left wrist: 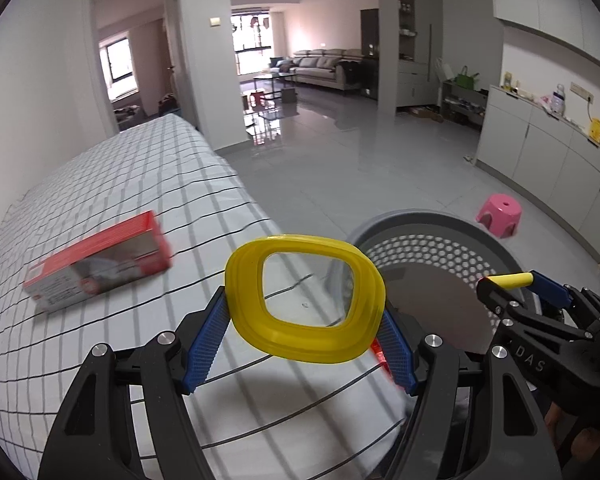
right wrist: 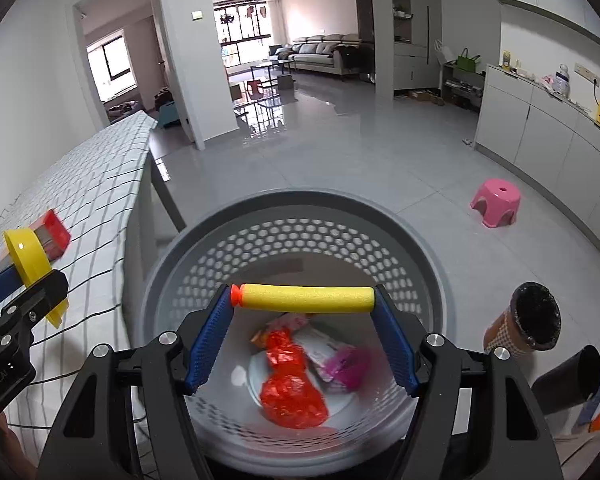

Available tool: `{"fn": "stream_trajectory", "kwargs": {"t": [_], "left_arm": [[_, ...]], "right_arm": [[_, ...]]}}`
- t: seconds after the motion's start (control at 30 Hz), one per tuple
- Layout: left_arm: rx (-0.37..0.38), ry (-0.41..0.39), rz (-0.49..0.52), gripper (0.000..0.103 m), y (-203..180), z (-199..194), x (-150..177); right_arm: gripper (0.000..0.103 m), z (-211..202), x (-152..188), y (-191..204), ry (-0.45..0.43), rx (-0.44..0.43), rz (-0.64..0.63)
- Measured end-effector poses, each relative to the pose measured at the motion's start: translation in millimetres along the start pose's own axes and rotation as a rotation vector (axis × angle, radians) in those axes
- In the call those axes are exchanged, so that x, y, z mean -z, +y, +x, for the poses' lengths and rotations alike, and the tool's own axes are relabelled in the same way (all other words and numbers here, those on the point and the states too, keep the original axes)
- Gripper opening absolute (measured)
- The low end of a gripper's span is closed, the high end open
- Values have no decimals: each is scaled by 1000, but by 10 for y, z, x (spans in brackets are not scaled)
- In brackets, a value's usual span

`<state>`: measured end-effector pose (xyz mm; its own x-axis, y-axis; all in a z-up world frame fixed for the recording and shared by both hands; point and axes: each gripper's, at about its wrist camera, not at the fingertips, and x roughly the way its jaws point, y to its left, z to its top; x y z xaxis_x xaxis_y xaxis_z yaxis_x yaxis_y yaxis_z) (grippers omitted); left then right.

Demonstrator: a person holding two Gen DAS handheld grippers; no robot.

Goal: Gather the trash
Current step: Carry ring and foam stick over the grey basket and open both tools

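My left gripper [left wrist: 305,312] is shut on a yellow-rimmed clear lid [left wrist: 304,303] and holds it above the checked table's [left wrist: 120,184] right edge. My right gripper [right wrist: 303,298] is shut on a yellow foam dart [right wrist: 304,298] with an orange tip, held over the grey perforated basket [right wrist: 204,240]. The basket holds a red crumpled wrapper [right wrist: 290,384], a pink wrapper [right wrist: 350,366] and other packets. A red and white box [left wrist: 100,260] lies on the table to the left. The lid [right wrist: 24,254] and box [right wrist: 54,234] also show in the right wrist view.
A pink stool [right wrist: 496,202] stands on the grey tiled floor to the right. Two brown and dark tubes [right wrist: 528,326] stand right of the basket. Grey cabinets [right wrist: 540,136] line the right wall. The basket [left wrist: 420,248] sits beside the table's edge.
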<state>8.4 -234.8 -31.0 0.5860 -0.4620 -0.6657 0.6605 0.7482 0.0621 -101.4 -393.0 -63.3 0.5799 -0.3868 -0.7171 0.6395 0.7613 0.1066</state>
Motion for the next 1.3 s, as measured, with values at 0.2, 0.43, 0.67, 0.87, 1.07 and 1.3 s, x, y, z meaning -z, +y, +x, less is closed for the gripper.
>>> {"fn": "stream_trajectory", "kwargs": {"t": [0.2,0.43,0.67,0.87,1.07,1.3], "left_arm": [[26,16,47,68,-231,126,-66],[58,45,72,68,-442,299,-105],[97,87,102,68,-590,474,-118],[114,131,99,68,-600,585,-80],[114,136,93,71,-572,597,-81],[106,121,80,80,-521,535,-90]], "right_arm": [[67,75,-11,-223,7,11,25],[67,192,1,-392,31,13,44],[68,302,30,-460,57,5,42],[68,354,51,-480,69,-5,33],[68,359,51,-511,70,-4,33],[77,296,33,-530,47,-4,33]]}}
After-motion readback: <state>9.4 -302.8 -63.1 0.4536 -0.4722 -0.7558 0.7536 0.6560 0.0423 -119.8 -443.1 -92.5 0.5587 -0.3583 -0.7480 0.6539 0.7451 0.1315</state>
